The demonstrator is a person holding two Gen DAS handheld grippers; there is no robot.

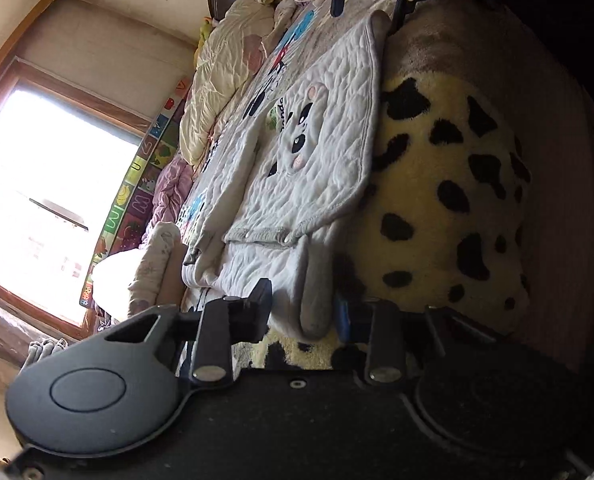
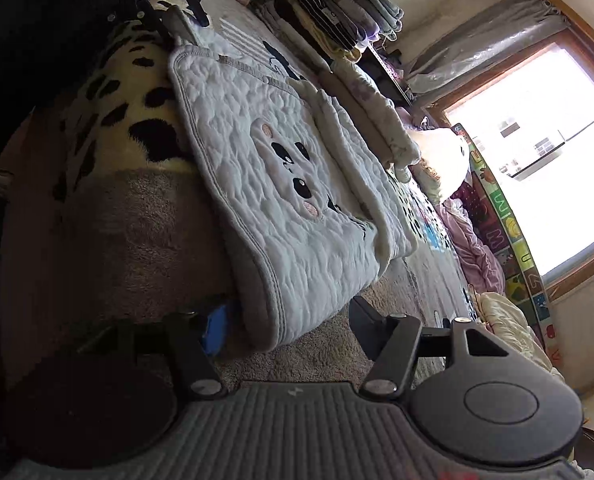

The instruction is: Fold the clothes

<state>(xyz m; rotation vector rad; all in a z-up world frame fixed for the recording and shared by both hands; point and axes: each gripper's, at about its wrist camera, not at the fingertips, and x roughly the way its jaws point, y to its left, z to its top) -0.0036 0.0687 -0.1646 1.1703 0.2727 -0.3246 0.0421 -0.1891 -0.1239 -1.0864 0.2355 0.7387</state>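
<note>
A: Our left claw [image 1: 303,312] sits at the bottom centre of its own view, fingers spread apart with cloth lying between them.

B: And our right claw [image 2: 293,320], bottom centre of its view, is likewise spread. Each claw also shows small in the other's view: top right, and top left.

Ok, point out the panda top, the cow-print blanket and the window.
panda top [image 2: 281,184]: right wrist view, on the panda face at its front.
cow-print blanket [image 1: 449,184]: left wrist view, on the yellow pile between black spots.
window [image 2: 537,160]: right wrist view, on the bright pane.
</note>
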